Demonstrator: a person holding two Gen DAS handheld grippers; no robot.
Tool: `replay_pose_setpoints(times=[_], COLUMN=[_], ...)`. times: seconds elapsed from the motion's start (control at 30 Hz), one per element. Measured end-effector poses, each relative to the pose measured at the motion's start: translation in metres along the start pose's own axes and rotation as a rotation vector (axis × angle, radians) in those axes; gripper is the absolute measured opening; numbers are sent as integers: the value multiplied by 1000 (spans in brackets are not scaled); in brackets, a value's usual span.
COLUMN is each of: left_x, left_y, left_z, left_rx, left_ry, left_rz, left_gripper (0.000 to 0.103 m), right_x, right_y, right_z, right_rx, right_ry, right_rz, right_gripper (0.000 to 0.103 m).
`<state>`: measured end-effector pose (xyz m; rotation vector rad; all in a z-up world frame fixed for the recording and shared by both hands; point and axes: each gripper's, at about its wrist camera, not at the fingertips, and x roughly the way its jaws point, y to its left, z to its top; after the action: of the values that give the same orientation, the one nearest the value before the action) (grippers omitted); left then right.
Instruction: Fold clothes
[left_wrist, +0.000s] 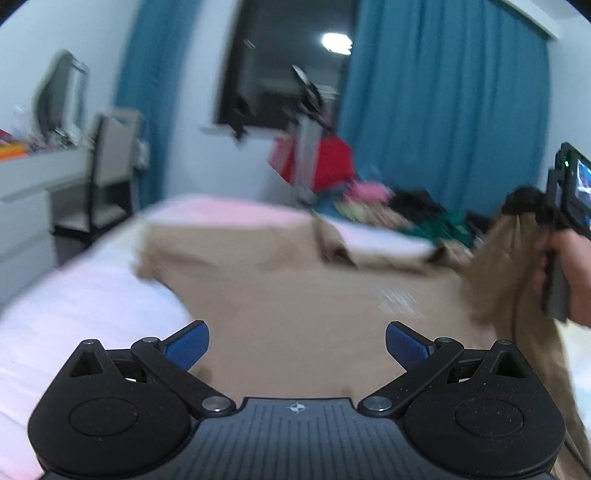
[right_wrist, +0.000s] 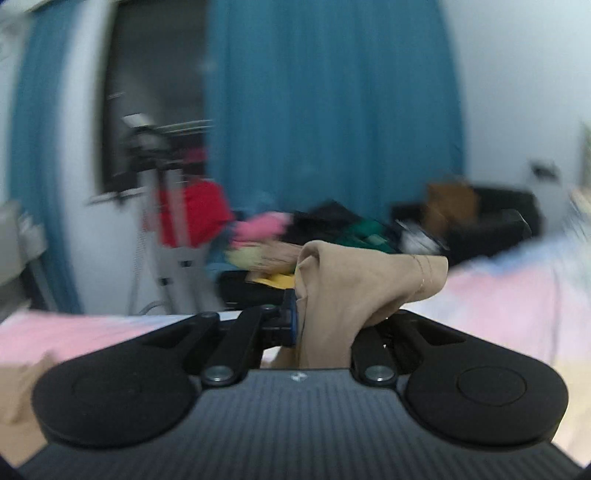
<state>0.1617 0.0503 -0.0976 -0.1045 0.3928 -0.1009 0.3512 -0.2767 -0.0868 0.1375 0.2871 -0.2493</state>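
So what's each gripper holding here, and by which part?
Right tongs are shut on a bunched edge of the tan garment; which part is unclear. Left tongs are open, holding nothing.

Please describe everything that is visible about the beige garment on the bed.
The beige garment is plain, soft, thin-looking fabric. Most of it lies spread, loosely creased, on the pink and white bed. Its right side is lifted: the right gripper has its jaws shut on a bunched fold, which hangs down in pleats. The left gripper is open above the cloth and holds none of it. Blur hides finer details.
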Motion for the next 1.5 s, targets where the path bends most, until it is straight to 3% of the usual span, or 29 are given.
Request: replay_pose_setpoints(times=[0.17, 0.33, 0.37, 0.4, 0.47, 0.6, 0.83, 0.97, 1.07, 1.13, 1.23, 1.4, 1.5], left_x=[-17, -16, -14, -13, -11, -11, -25, -41, -55, -64, -78, -89, -88], left_y=[38, 71, 76, 79, 86, 91, 81, 60, 45, 37, 26, 5, -8], left_z=[17, 21, 21, 20, 19, 16, 14, 11, 8, 5, 0, -7, -13], left_rx=[-76, -182, -192, -198, -207, -207, -177, -132, -100, -85, -68, -40, -57], left_ry=[-67, -70, -67, -64, -62, -58, -77, -77, -75, -64, -53, -3, 71], left_rz=[99, 144, 151, 163, 189, 227, 211, 152, 104, 67, 21, -49, -130], left_gripper=[103, 103, 103, 103, 103, 103, 103, 103, 103, 103, 103, 103, 103], right_x=[-19, 1, 5, 10, 7, -24, -125, -208, -257, -293, -328, -357, -360], right_y=[81, 142, 150, 154, 158, 155, 114, 74, 59, 49, 29, -31, -74], right_z=[17, -16, -22, -28, -34, -33, -18, -12, -9, -10, -10, -12, -11], right_rx=[-186, -206, -199, -177, -147, -131, -59, 19, -7, -35, -10, 129, 208], right_ry=[-36, 95, 127, 169, 193, 186, 139, 153, 141, 109, 93, 48, 12], right_rz=[58, 146, 171, 215, 268, 344, 390, 402, 409, 403, 414, 387, 272], right_gripper=[10, 14, 21, 42, 65, 66, 66, 67, 67, 88, 102, 102, 102])
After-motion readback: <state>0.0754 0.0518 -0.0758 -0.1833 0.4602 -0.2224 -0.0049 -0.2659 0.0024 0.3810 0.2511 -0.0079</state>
